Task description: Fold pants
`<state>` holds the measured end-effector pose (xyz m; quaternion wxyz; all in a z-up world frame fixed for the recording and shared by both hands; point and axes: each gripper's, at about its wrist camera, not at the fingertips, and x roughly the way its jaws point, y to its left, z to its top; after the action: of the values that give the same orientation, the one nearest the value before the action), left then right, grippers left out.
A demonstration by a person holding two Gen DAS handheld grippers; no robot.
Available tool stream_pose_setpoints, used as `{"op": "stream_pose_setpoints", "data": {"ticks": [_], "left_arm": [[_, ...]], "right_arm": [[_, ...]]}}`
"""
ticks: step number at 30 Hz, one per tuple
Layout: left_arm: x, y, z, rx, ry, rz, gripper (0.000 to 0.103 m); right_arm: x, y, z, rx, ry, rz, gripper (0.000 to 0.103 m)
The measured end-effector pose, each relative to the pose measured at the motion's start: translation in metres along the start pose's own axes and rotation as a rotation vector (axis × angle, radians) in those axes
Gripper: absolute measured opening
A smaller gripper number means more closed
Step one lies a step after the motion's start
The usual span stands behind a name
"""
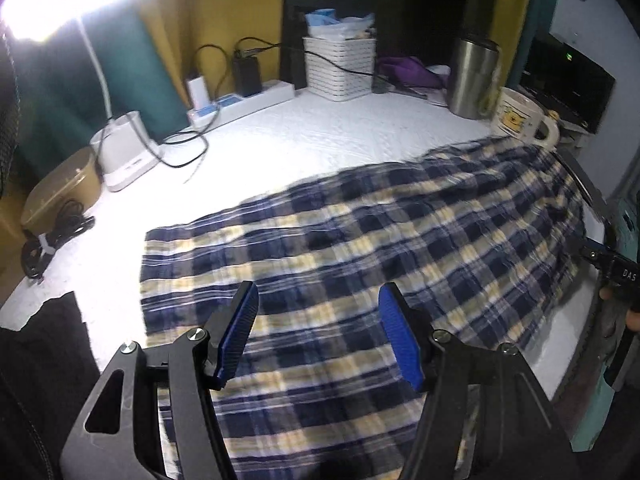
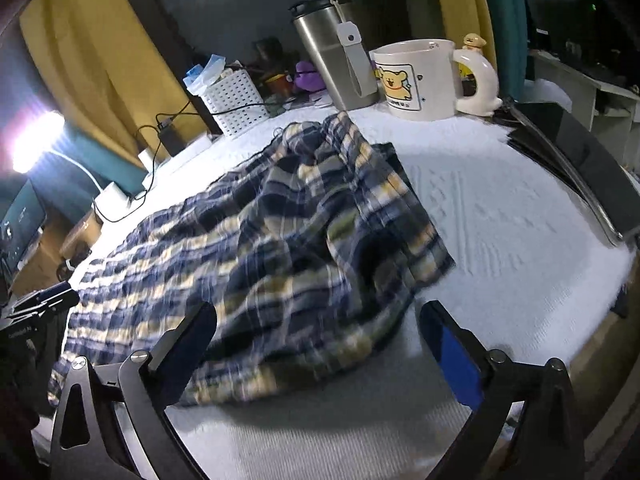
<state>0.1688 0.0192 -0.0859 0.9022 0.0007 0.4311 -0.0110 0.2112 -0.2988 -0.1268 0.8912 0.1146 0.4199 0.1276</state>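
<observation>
Plaid pants [image 1: 360, 248] lie stretched across the white textured table cover [image 1: 300, 140], running from near the person's edge twd the cartoon mug [image 2: 416, 80] and steel tumbler [image 2: 332, 56] at the far side; seen from the right wrist view, the end by the mug is rumpled and heaped w/ a flap turned over on itself, so prob only a rough first fold so far. Left gripper [image 1: 318, 336] hovers above the flatter stretch of cloth, fingers apart, nothing between the blue pads [image 1: 400, 340], no grasp. Right gripper [image 2: 320, 356] sits off the cloth's near edge, fingers spread wide and empty, fabric hem just ahead of them; reads as let go, not picking up. Both point down at the cloth, likely lined up to re-grab an edge for the next fold. Clutter (white basket [image 1: 340, 68], power strip [image 1: 244, 104], lamp base [image 1: 128, 148]) stays pushed to the back edge, well apart from the pants except mug + tumbler, which sit close to the bunched end; risk of snagging those when the cloth is swung over.
</observation>
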Motion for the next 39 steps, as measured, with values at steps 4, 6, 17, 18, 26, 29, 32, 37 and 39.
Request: {"op": "stream_pose_setpoints", "data": {"ticks": [4,6,17,18,26,29,32,37,39], "left_arm": [[0.005,0.014,0.001,-0.024,0.009,0.023,0.063],[0.008,0.021,0.001,-0.038,0.014,0.032,0.063],[0.011,0.057,0.000,-0.097,0.022,0.073,0.063],[0.010,0.061,-0.001,-0.104,0.019,0.075,0.063],[0.003,0.085,-0.008,-0.138,-0.012,0.072,0.063],[-0.001,0.096,-0.012,-0.156,-0.028,0.065,0.063],[-0.005,0.107,-0.016,-0.171,-0.043,0.056,0.063],[-0.010,0.122,-0.026,-0.184,-0.062,0.026,0.063],[-0.011,0.122,-0.029,-0.165,-0.064,0.013,0.063]], "right_arm": [[0.012,-0.003,0.013,0.022,-0.013,0.014,0.102],[0.018,-0.004,0.020,0.039,-0.023,0.023,0.102],[0.041,-0.010,0.043,0.075,-0.007,0.111,0.026],[0.038,-0.005,0.045,0.051,-0.019,0.102,0.022],[0.016,0.039,0.060,-0.064,-0.074,0.077,0.015],[0.004,0.067,0.065,-0.120,-0.094,0.081,0.015],[-0.003,0.092,0.068,-0.165,-0.105,0.089,0.015],[-0.009,0.139,0.068,-0.247,-0.104,0.127,0.015],[-0.006,0.159,0.065,-0.281,-0.093,0.143,0.014]]}}
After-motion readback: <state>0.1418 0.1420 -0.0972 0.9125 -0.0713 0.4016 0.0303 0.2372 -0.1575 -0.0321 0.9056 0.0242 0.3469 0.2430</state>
